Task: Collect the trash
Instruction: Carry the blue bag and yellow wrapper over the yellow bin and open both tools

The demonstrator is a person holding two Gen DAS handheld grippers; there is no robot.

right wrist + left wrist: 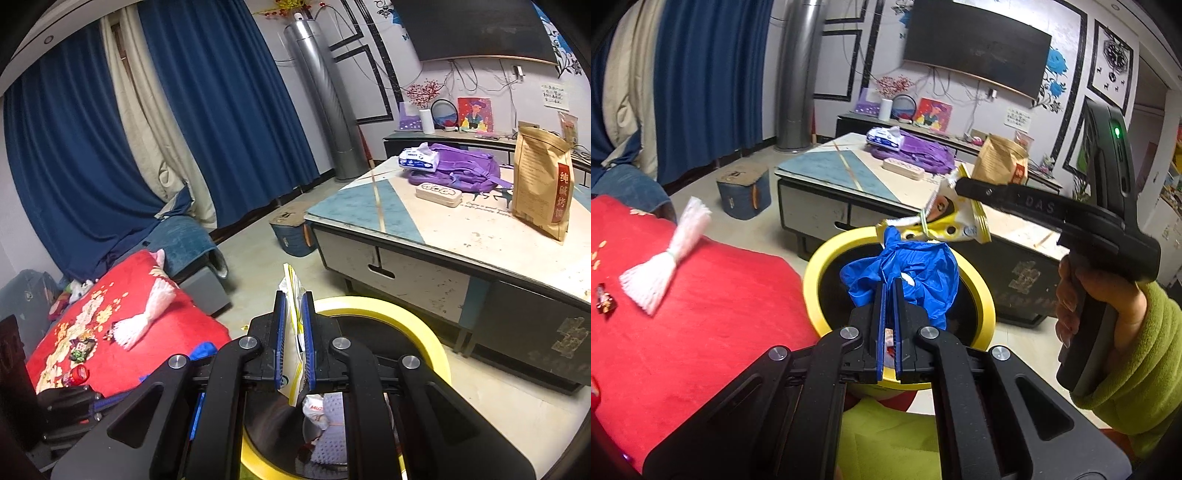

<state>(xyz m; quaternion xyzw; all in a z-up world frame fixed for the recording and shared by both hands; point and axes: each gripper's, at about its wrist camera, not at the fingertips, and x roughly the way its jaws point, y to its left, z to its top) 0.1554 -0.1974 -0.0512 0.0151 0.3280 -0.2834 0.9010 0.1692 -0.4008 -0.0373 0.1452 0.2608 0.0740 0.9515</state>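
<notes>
In the left wrist view my left gripper [888, 284] is shut on a crumpled blue plastic piece [916, 273], which hangs over the mouth of a round yellow bin [820, 266]. My right gripper [960, 183] comes in from the right in a hand with a green sleeve, shut on a yellow-and-white snack wrapper [945, 221] above the bin's far rim. In the right wrist view the right gripper [293, 295] pinches that wrapper [291, 321] edge-on over the yellow bin [424, 332]. Crumpled trash [321, 413] lies inside the bin.
A red blanket [720, 314] lies left of the bin with a white foam net [665, 254] and a small candy wrapper [605, 302] on it. Behind the bin stands a low coffee table [406, 236] with a purple backpack [461, 166], a brown paper bag [543, 177] and a tissue pack [419, 158].
</notes>
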